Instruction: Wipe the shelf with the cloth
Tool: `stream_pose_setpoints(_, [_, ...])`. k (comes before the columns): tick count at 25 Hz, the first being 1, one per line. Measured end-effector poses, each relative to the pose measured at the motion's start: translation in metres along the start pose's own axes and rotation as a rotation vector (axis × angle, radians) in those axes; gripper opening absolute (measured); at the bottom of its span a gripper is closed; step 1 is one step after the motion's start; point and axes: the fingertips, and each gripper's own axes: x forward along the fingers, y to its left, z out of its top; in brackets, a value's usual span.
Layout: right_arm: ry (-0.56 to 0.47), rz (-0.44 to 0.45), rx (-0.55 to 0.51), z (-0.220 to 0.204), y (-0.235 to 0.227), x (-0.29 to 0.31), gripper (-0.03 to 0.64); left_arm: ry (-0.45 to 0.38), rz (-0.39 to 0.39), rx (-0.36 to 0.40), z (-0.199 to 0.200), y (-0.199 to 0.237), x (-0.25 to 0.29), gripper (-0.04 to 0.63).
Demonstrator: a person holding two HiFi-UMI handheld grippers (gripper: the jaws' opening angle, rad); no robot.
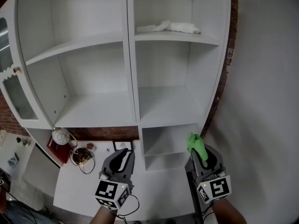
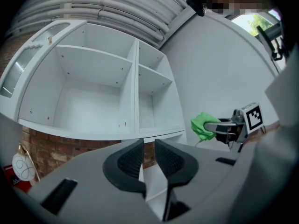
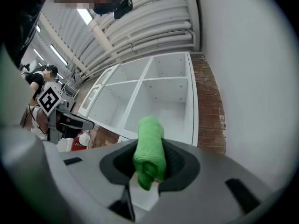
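The white shelf unit [image 1: 163, 104] fills the head view, and its open compartments stand in front of me. A rolled green cloth [image 1: 195, 143] is clamped in my right gripper [image 1: 198, 152], which is shut on it. This gripper is low in front of the small bottom-right compartment and does not touch the unit. In the right gripper view the cloth [image 3: 149, 146] sticks out between the jaws of the right gripper [image 3: 150, 149]. My left gripper [image 1: 123, 157] hangs beside it at the left. Its jaws are drawn together to a thin slit with nothing between them [image 2: 148, 146].
A crumpled white cloth [image 1: 170, 27] lies on the upper right shelf. A glass cabinet door [image 1: 14, 92] stands swung open at the left. Below, a white counter [image 1: 70, 185] carries a red box [image 1: 57, 149], a white round object [image 1: 60, 136] and coiled cables [image 1: 83, 157]. A plain wall [image 1: 266, 101] is on the right.
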Motion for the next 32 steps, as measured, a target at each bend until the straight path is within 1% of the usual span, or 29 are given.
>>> stream_pose_setpoints(3, [-0.007,-0.026,0.042,-0.004,-0.004,-0.005,0.106,-0.008,0.003,0.006,0.002,-0.002,-0.002,0.071])
stream_pose_setpoints(7, [-0.019,-0.053,0.069,-0.003,-0.009,-0.007,0.106,-0.016,0.016,0.019,0.004,-0.001,-0.004,0.071])
stream_pose_setpoints(14, [-0.030,-0.070,0.071,0.000,-0.010,-0.009,0.106,-0.030,0.027,0.016,0.008,0.005,-0.006,0.071])
stream_pose_setpoints(32, [-0.029,-0.045,0.053,0.004,-0.005,-0.003,0.104,-0.023,0.020,0.002,0.003,0.006,0.001,0.071])
